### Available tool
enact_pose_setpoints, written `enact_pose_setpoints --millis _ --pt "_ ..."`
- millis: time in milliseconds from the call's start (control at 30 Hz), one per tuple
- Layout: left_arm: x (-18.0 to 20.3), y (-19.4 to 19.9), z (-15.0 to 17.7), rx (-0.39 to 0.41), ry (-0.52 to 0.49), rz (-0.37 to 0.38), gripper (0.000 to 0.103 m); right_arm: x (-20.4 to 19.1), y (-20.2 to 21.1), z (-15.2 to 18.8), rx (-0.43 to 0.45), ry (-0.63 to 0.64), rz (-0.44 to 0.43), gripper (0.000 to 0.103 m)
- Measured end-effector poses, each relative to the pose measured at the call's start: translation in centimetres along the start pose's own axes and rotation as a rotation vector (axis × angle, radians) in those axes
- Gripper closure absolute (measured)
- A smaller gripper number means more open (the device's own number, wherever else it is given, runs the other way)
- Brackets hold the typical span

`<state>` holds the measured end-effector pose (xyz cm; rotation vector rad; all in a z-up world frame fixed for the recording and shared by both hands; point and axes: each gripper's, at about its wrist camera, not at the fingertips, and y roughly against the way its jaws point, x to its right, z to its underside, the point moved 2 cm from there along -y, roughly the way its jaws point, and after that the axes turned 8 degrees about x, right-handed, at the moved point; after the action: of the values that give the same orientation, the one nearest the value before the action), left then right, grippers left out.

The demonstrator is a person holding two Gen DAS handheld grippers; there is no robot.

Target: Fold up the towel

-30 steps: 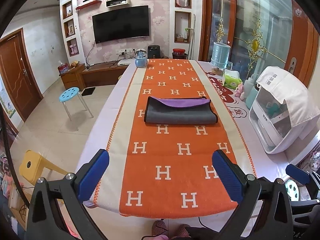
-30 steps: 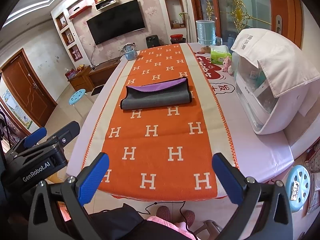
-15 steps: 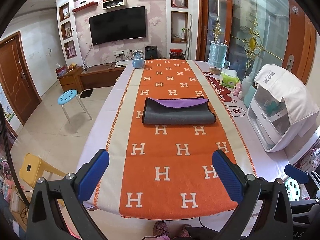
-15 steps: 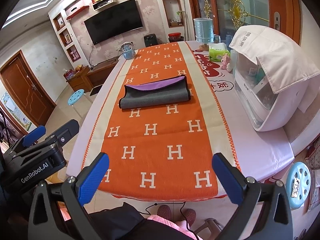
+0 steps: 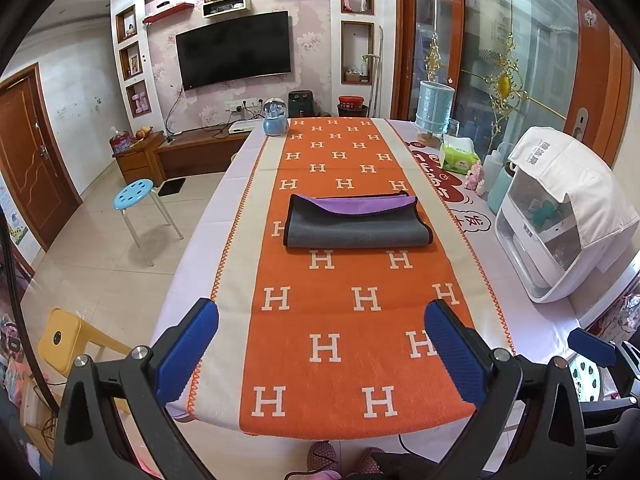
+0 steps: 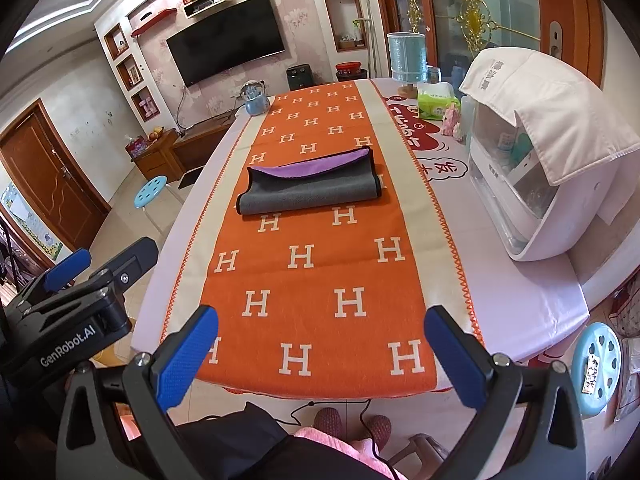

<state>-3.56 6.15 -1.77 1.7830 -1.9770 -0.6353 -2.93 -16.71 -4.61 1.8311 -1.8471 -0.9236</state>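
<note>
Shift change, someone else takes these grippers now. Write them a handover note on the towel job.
Left gripper: open, holding nothing, back over the near table edge.
Right gripper: open, holding nothing, also at the near edge.
Towel: lies in the middle of the orange runner, clear of both grippers. It is folded over, grey side out, with a strip of purple showing along the far edge.
Done: at least one fold.
Left: probably one more fold, or squaring the uneven edges; judge on approach.
</note>
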Motion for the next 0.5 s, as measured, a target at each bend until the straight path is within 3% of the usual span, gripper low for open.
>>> enact_pose_setpoints --millis 500 --pt "0.0 -0.02 -0.08 -0.002 -0.001 -0.001 0.001 -0.12 -0.05 -0.17 -0.001 0.0 0.0 0.0"
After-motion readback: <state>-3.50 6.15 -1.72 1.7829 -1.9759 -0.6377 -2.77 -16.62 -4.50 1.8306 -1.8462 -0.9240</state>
